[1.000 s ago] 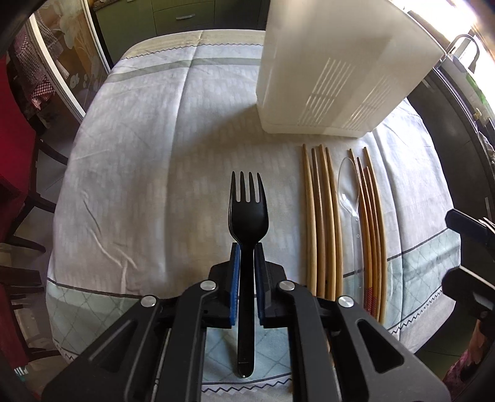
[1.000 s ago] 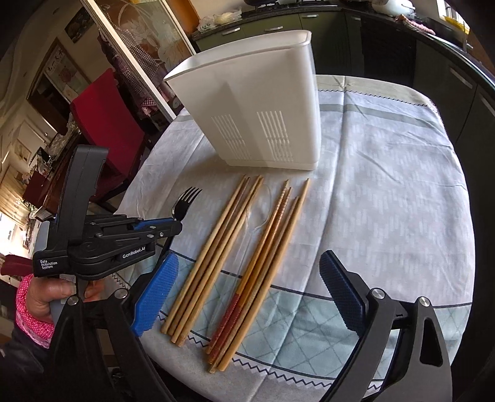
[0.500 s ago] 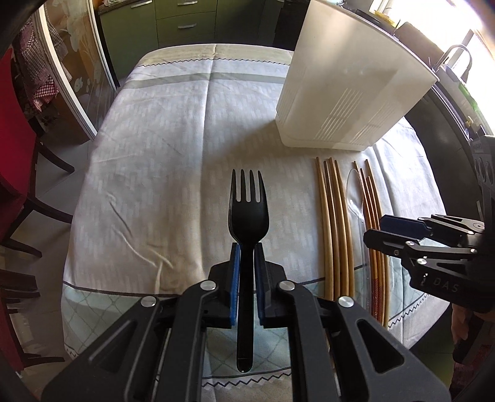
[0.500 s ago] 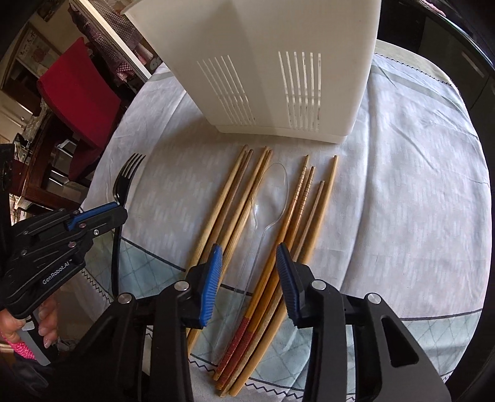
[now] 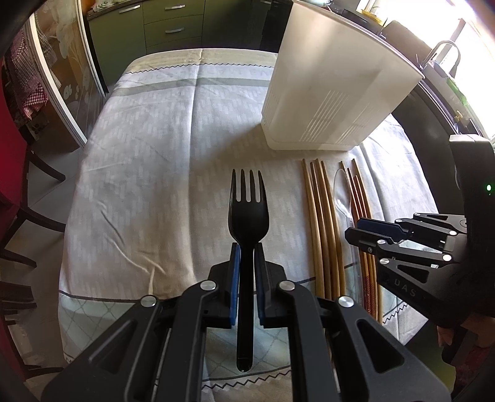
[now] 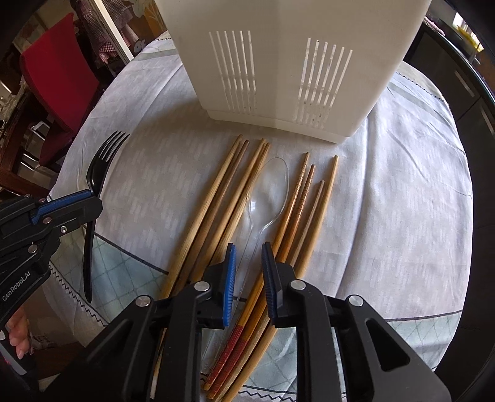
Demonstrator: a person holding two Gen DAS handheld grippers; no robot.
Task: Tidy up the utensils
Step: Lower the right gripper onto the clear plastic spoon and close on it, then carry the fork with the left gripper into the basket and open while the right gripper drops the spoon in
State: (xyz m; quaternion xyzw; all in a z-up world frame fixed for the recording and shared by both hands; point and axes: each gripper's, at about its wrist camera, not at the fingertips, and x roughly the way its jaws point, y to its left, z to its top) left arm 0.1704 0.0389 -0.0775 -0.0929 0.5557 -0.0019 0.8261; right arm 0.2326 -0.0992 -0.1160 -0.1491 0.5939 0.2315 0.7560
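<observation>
My left gripper point(image 5: 246, 256) is shut on a black plastic fork point(image 5: 247, 210), held above the tablecloth with its tines forward; it also shows in the right wrist view point(image 6: 99, 167). My right gripper point(image 6: 249, 256) is low over a clear plastic spoon point(image 6: 266, 198), its jaws a narrow gap apart on either side of the spoon's handle. The spoon lies between two bundles of wooden chopsticks point(image 6: 222, 198), point(image 6: 306, 204). A white slotted utensil holder point(image 6: 284, 62) stands just behind them.
The table wears a pale patterned cloth point(image 5: 148, 160). A red chair point(image 6: 58, 71) stands at the left. Dark kitchen cabinets point(image 5: 173, 27) are behind the table. The table's near edge is close below both grippers.
My right gripper has moved down and forward over the spoon and its jaws have narrowed around the handle. My left gripper has kept its hold on the fork and drawn back slightly.
</observation>
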